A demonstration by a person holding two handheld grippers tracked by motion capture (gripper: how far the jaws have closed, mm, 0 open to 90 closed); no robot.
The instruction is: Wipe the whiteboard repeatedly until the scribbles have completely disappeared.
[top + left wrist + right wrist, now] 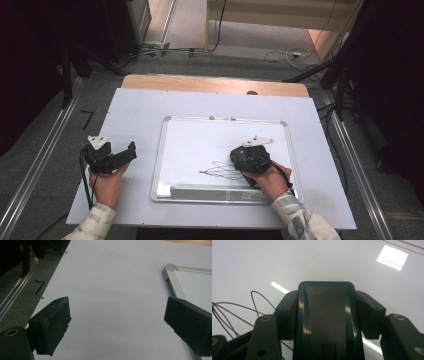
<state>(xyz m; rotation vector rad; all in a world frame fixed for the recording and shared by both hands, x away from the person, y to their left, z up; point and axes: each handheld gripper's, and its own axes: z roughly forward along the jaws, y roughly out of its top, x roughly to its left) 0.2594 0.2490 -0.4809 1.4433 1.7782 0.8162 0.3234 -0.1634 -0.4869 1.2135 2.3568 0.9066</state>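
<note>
The right gripper (243, 156) clamps a glossy black rectangular eraser block (327, 315) between its jaws, pressed on the silver-framed whiteboard (165, 150) at about five o'clock of its surface. Thin black scribbled lines (217, 171) lie at the eraser's nine o'clock. The left gripper (131, 150) rests on the pale grey tabletop (135, 105), jaws spread wide, nothing between them.
</note>
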